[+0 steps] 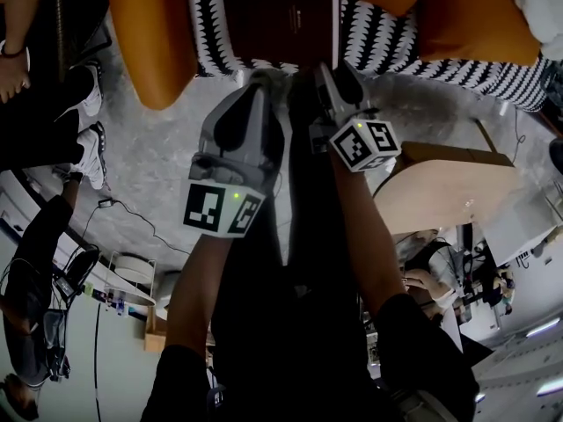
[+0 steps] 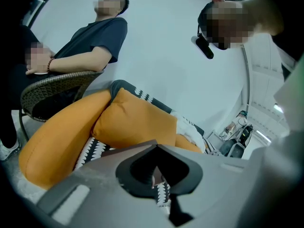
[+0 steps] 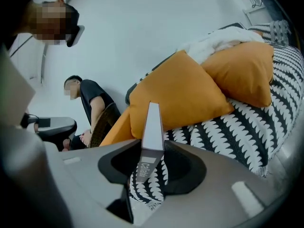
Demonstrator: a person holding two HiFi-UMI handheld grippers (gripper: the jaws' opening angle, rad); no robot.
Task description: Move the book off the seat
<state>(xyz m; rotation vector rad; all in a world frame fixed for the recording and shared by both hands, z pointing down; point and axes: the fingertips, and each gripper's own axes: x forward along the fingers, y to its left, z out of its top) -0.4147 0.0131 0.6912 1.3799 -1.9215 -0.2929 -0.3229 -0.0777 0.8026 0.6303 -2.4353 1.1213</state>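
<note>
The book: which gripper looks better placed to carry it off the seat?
Right, probably: the right gripper clamps the book upright between its jaws; the left gripper view shows no clear hold.

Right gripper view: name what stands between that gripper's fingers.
A dark brown hardcover book, edge-on and upright; the right gripper view shows it.

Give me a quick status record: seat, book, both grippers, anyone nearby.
seat: black-and-white pattern, orange cushions at its back
book: dark brown cover, still over the seat in the head view
right gripper: at the book's near right corner; book edge-on between its jaws, apparently gripped
left gripper: at the book's near edge; whether it grips cannot be told
nearby: person seated in a wicker chair beside the seat
</note>
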